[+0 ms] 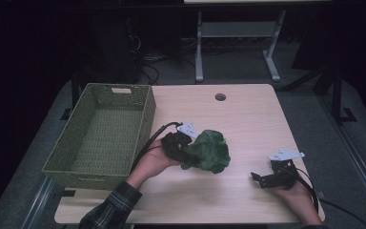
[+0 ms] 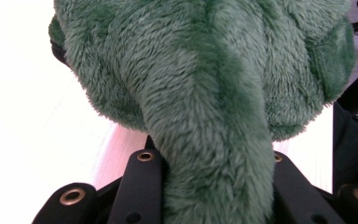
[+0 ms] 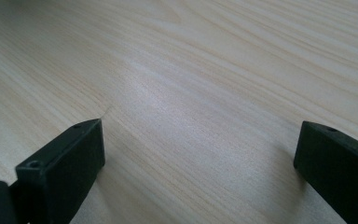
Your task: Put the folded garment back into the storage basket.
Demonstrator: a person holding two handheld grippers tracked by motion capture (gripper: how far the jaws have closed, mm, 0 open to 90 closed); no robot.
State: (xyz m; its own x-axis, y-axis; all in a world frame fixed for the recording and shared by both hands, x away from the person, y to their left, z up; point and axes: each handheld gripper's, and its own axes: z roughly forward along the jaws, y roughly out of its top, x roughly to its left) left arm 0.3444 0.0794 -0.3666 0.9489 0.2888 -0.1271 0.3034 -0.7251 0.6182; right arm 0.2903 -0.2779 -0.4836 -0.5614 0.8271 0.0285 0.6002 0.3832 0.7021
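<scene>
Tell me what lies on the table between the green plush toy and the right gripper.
Nothing: in the high view, only bare table top separates the green plush toy, held in the left gripper, from the right gripper.

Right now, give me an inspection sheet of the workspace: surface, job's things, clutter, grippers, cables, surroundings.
Surface: light wood table with a round grommet hole near its far edge.
Job's things: green plush toy held beside the green woven basket; nothing seen inside the basket.
Clutter: nothing seen.
Grippers: left gripper shut on the plush toy, fur bunched between the jaws; right gripper open, with only table between its jaws.
Cables: a black cable loops from the left gripper; another trails from the right gripper.
Surroundings: dark room, grey floor, a white desk frame beyond the table.
</scene>
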